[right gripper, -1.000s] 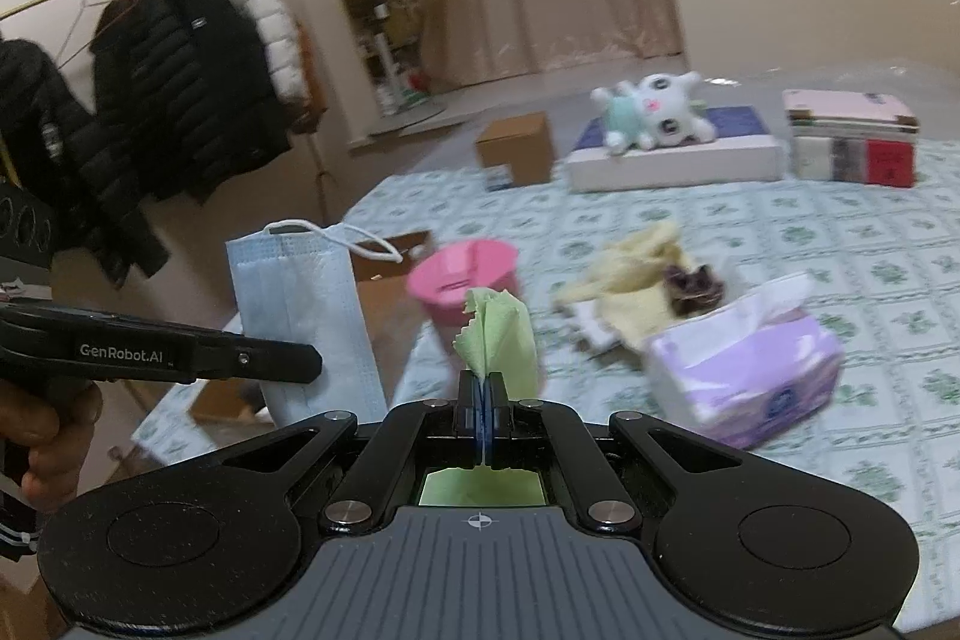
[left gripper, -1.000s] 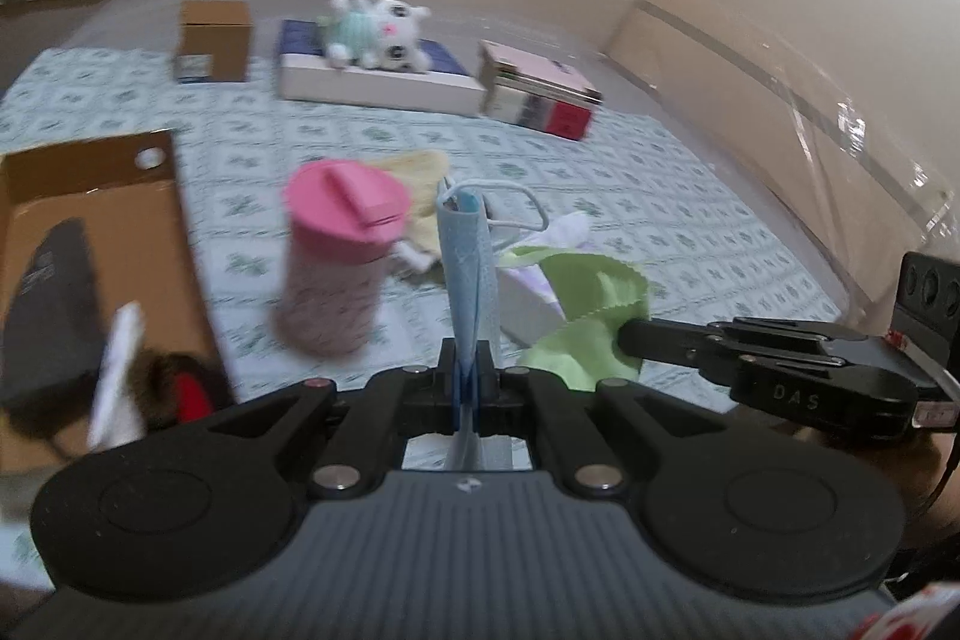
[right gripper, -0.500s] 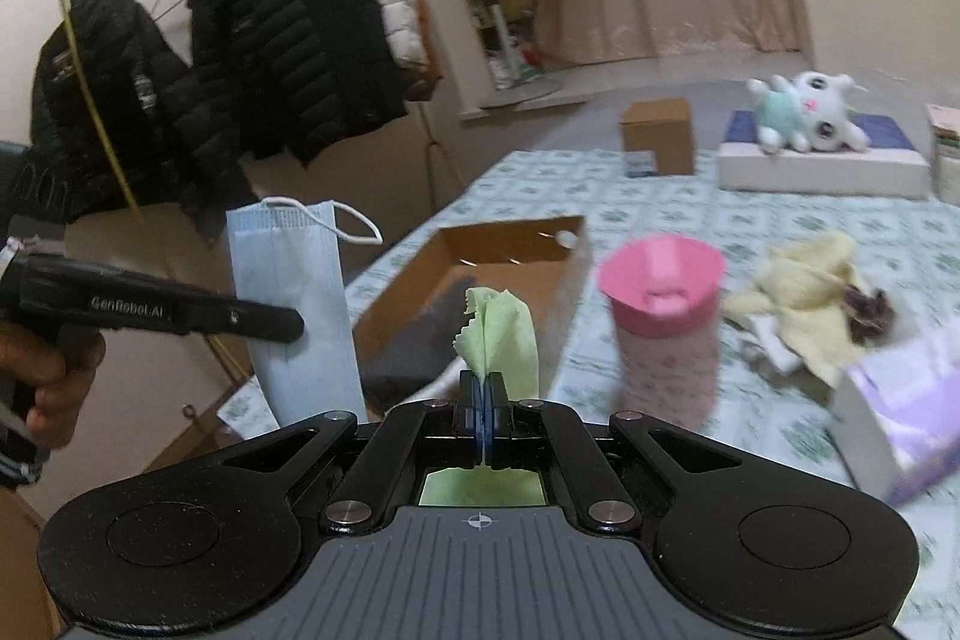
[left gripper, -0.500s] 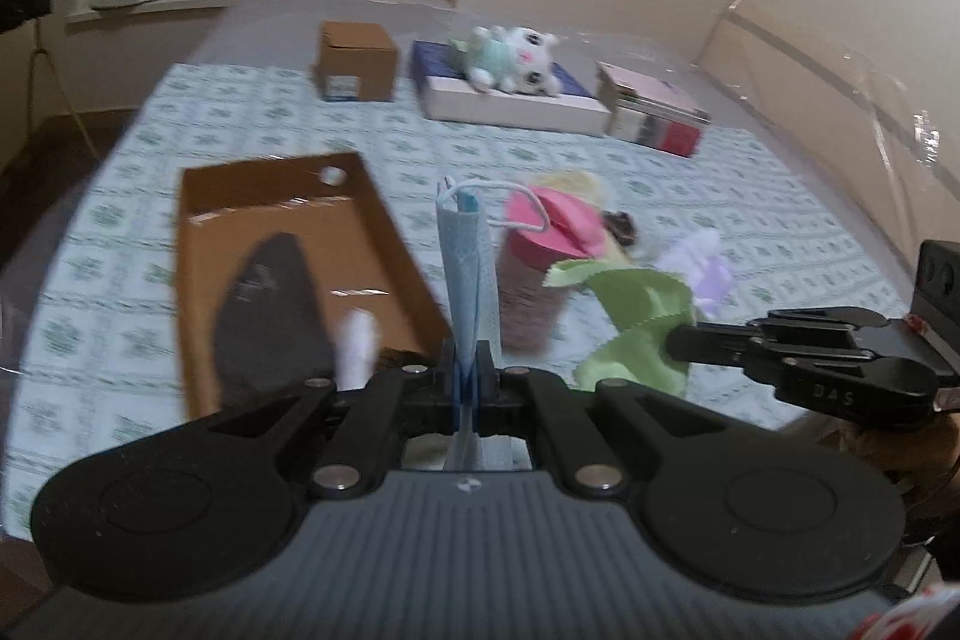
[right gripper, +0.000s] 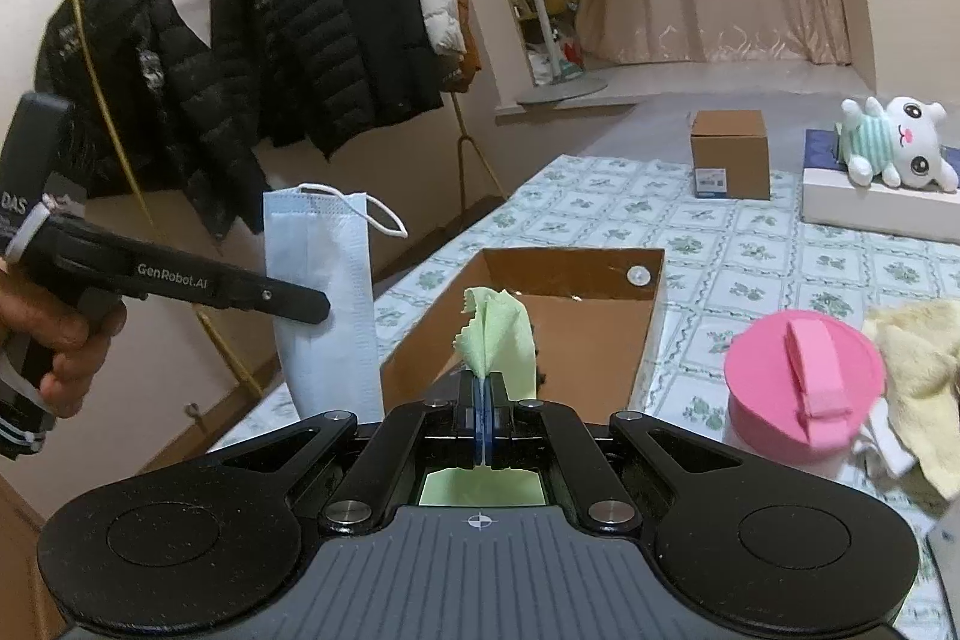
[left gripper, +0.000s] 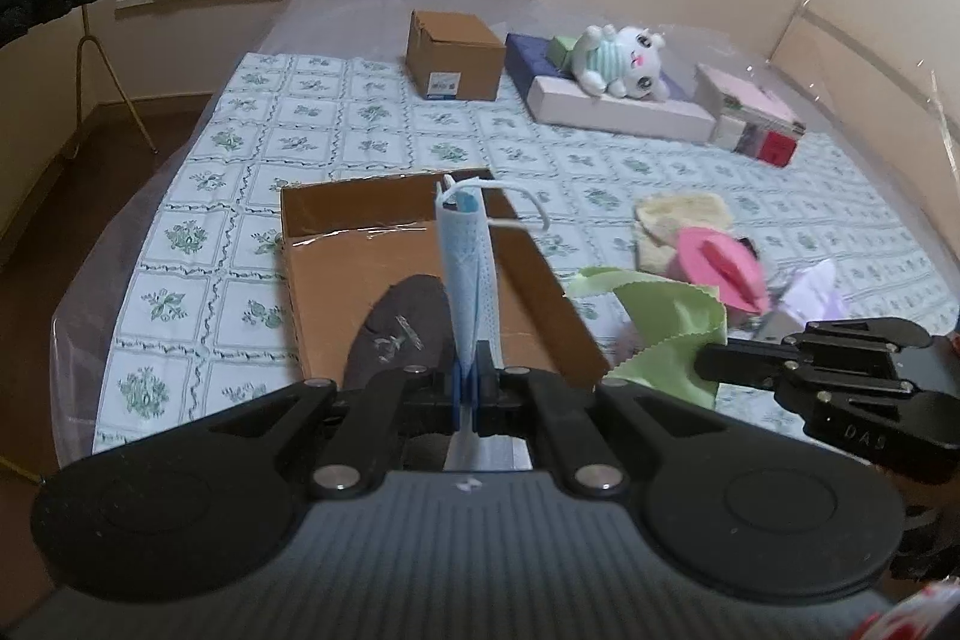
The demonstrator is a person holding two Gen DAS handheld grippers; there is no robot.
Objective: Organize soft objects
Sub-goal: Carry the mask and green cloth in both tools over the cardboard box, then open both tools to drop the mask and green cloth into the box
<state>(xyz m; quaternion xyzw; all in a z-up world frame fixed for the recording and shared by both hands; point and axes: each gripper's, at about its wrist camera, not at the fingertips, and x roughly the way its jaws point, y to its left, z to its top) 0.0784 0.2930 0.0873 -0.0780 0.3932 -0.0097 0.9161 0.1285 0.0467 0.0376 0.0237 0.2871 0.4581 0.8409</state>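
My left gripper is shut on a folded blue face mask, which stands upright above the open cardboard box. A dark grey cloth item lies inside that box. My right gripper is shut on a light green cloth, held just before the near end of the same box. In the left wrist view the right gripper sits at the right with the green cloth hanging from it. In the right wrist view the left gripper holds the mask at the left.
A pink-lidded cup, a yellow towel and a purple tissue pack lie right of the box. Farther back stand a small closed carton, a plush toy on a flat box, and stacked books. Dark jackets hang on a rack past the table's left edge.
Both grippers have swung left across the table, from over the cup and tissue pack to the open cardboard box. Each keeps its hold, on the mask and on the green cloth.
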